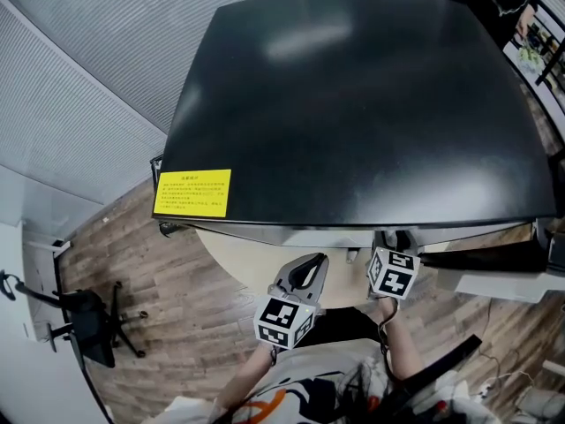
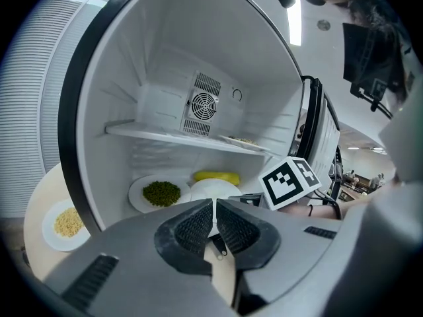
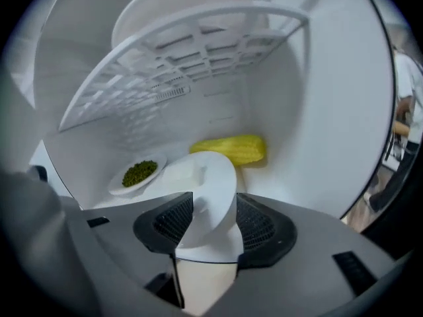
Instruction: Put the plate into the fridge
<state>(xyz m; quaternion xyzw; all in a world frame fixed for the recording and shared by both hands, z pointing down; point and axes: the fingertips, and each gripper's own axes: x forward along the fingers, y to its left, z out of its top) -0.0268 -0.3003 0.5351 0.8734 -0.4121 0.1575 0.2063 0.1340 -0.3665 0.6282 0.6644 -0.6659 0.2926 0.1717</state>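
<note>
A white plate (image 3: 205, 177) lies tilted on the fridge floor, its near rim between the jaws of my right gripper (image 3: 213, 222). Those jaws stand wide and open, and the pads do not press on the plate. Behind the plate is a yellow corn cob (image 3: 231, 149). To its left is a small plate of green beans (image 3: 137, 174). My left gripper (image 2: 215, 226) is shut and empty just outside the fridge. It faces the same white plate (image 2: 213, 190) and the right gripper's marker cube (image 2: 291, 180). From the head view both grippers (image 1: 309, 268) sit under the fridge's black top (image 1: 353, 104).
A white wire shelf (image 3: 178, 65) hangs over the right gripper. A glass shelf (image 2: 185, 139) carries another plate (image 2: 241, 140). Outside the fridge, a plate of yellow grains (image 2: 66, 223) rests on a round beige table (image 1: 247, 254). An office chair (image 1: 88, 321) stands at the left on the wooden floor.
</note>
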